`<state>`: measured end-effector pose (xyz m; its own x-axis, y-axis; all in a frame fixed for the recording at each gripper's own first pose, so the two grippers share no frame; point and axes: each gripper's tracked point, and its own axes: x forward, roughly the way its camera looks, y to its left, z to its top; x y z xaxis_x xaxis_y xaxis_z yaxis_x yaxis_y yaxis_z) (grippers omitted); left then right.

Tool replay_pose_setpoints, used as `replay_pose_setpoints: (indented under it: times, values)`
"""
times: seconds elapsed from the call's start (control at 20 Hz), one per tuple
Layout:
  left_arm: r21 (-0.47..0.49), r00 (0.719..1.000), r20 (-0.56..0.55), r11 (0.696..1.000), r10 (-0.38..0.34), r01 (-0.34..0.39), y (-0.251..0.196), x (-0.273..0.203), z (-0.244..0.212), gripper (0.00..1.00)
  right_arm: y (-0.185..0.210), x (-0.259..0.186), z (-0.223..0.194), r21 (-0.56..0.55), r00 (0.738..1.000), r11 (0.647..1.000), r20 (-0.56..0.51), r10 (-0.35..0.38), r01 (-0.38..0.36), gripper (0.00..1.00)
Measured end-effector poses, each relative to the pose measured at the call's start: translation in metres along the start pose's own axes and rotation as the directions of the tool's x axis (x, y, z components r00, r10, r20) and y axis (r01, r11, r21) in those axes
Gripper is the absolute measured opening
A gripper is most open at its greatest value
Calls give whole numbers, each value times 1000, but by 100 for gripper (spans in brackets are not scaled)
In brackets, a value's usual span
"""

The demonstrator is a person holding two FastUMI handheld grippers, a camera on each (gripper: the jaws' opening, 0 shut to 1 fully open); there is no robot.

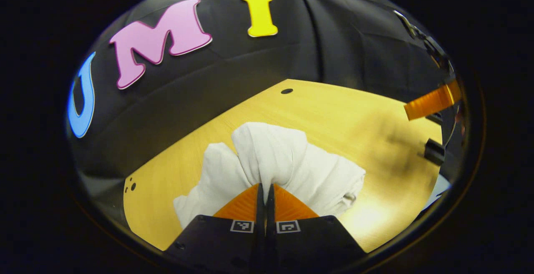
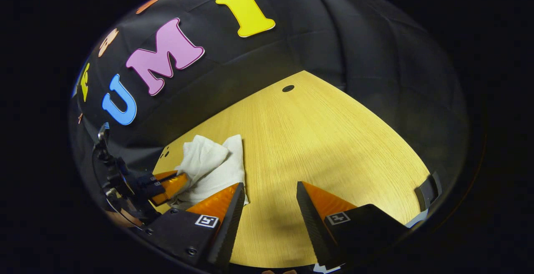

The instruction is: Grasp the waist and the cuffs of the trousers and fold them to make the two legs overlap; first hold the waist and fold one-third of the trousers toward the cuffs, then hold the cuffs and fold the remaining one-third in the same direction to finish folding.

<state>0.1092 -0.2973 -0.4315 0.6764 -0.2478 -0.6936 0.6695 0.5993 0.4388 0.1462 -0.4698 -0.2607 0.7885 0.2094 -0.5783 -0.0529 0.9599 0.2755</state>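
White trousers [image 1: 288, 165] lie bunched in a rumpled heap on the yellow wooden table [image 1: 333, 107]. My left gripper [image 1: 265, 187] is shut on a fold of the trousers at the heap's near side, cloth rising up from between its fingers. In the right gripper view the trousers [image 2: 210, 165] sit at the left, with the left gripper [image 2: 169, 186] clamped on them from the left. My right gripper [image 2: 270, 190] stands open above bare table, just right of the heap, nothing between its fingers. The right gripper's finger [image 1: 431, 103] shows at the right edge of the left gripper view.
The table [image 2: 333, 140] runs back to the black cloth wall. A small dark hole [image 2: 288, 88] sits near its far corner, and several small holes [image 1: 130, 185] near its left edge. A person's hand holds the left gripper at the lower left of the right gripper view.
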Motion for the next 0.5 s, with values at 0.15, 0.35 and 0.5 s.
replay_pose_setpoints:
  times: [0.15, 0.35, 0.5]
  values:
    - [46, 1000, -26, 999, -1, 2, -9, 0, -6, 6, 1, 2, -2, 0, 1000, 1000, -4, 15, -15, 81]
    - [32, 998, -40, 999, -40, 41, -21, -4, -3, 18, 5, 7, -2, 20, 999, 999, 7, 31, -31, 85]
    - [52, 999, -19, 998, -27, 28, -21, -14, 10, 55, 13, 12, -5, 39, 999, 998, 7, 46, -46, 86]
